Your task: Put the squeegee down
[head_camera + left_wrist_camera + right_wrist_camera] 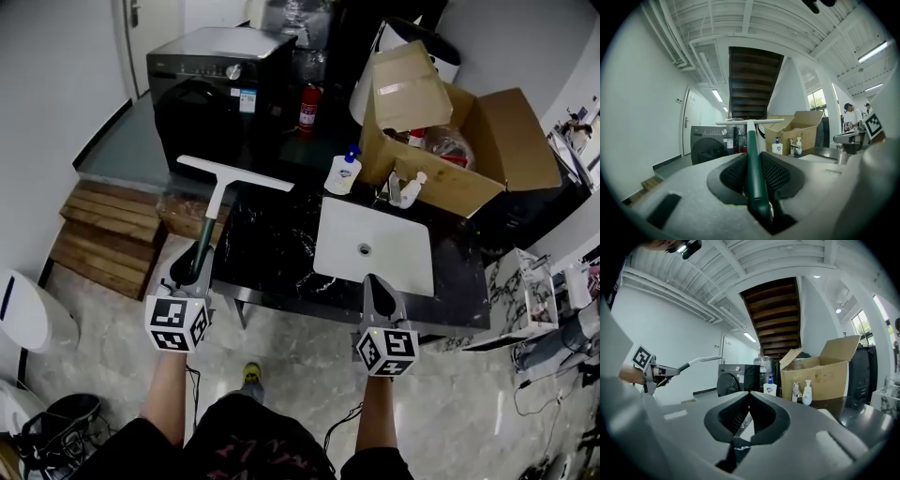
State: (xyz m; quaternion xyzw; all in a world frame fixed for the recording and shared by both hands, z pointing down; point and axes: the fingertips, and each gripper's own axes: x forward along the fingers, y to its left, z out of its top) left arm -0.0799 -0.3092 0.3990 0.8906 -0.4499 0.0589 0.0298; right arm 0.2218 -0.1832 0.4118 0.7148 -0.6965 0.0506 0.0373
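The squeegee [218, 201] has a dark green handle, a white neck and a long white blade. My left gripper [192, 265] is shut on the green handle [752, 164], with the blade [750, 122] level and pointing away from me. It hangs over the left end of the black marble counter [272, 248]. In the right gripper view the squeegee [696, 360] shows far left, sticking out of the left gripper [652, 372]. At the near edge of the white sink [373, 246], my right gripper [377, 289] has its fingertips together and nothing between them.
A cardboard box [469, 141], a blue-capped soap bottle [343, 172], a tap and a white pump bottle [409, 189] stand behind the sink. A dark washing machine [211, 80] and a fire extinguisher [307, 106] sit beyond the counter. Wooden steps [103, 230] lie at the left.
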